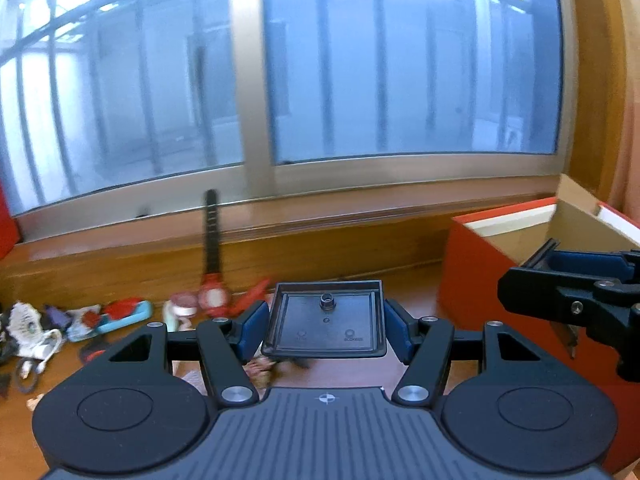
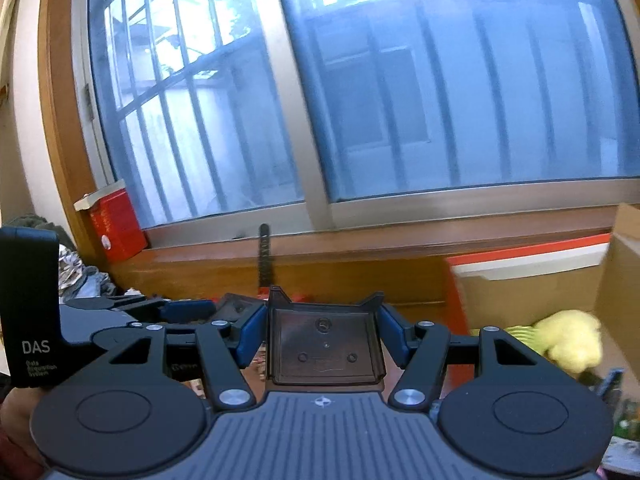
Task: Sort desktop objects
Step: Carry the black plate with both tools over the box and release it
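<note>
Two grippers, left gripper [image 1: 325,330] and right gripper [image 2: 322,346], each clamped a dark tray [image 1: 326,320] near the red box [image 1: 480,264]; clutter [image 1: 80,324] remained unsorted on the worktop [image 1: 140,272].

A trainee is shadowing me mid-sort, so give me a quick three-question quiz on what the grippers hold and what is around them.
1. True or false: the left gripper and the right gripper each grip a dark square plastic tray.
2. Multiple choice: the soft yellow toy lies A) on the windowsill, B) inside the red-sided cardboard box, C) on the desk among the small clutter.
3. Short answer: in the left wrist view, is the red wristwatch with the black strap left or right of the held tray?

Key: 1 true; 2 B; 3 left.
</note>
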The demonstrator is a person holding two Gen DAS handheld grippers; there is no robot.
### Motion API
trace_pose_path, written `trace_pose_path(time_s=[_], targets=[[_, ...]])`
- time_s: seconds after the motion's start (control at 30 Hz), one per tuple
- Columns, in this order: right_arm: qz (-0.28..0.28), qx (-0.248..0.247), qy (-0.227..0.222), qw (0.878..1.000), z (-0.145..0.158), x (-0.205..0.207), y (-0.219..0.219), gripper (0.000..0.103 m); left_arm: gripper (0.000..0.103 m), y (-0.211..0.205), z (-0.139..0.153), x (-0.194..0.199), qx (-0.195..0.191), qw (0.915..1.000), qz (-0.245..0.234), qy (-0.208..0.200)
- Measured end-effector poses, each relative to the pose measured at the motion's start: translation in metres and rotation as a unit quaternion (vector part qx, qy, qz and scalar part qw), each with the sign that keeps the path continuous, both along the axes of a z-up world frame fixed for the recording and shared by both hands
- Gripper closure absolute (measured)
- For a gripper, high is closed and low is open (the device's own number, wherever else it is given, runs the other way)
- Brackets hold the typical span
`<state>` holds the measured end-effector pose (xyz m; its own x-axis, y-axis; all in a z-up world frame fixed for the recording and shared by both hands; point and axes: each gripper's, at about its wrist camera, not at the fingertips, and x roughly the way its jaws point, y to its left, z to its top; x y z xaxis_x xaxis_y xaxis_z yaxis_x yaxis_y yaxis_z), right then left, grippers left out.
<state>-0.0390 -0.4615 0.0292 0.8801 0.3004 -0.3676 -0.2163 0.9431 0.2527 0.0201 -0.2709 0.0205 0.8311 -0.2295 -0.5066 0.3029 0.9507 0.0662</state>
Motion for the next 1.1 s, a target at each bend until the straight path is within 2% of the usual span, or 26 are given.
trace_pose_path(time_s=[0.6,1.1], targets=[[-0.040,-0.012,-0.009,0.999,0.002,-0.033,-0.095,0.040,0.042,-0.102,0.007,-0.018,-0.010,0.9988,-0.044,-0.019],[-0.103,0.018,0.006,0.995,-0.013,-0.054,-0.164,0.040,0.042,-0.172,0.006,-0.025,0.018,0.9956,-0.092,-0.008]])
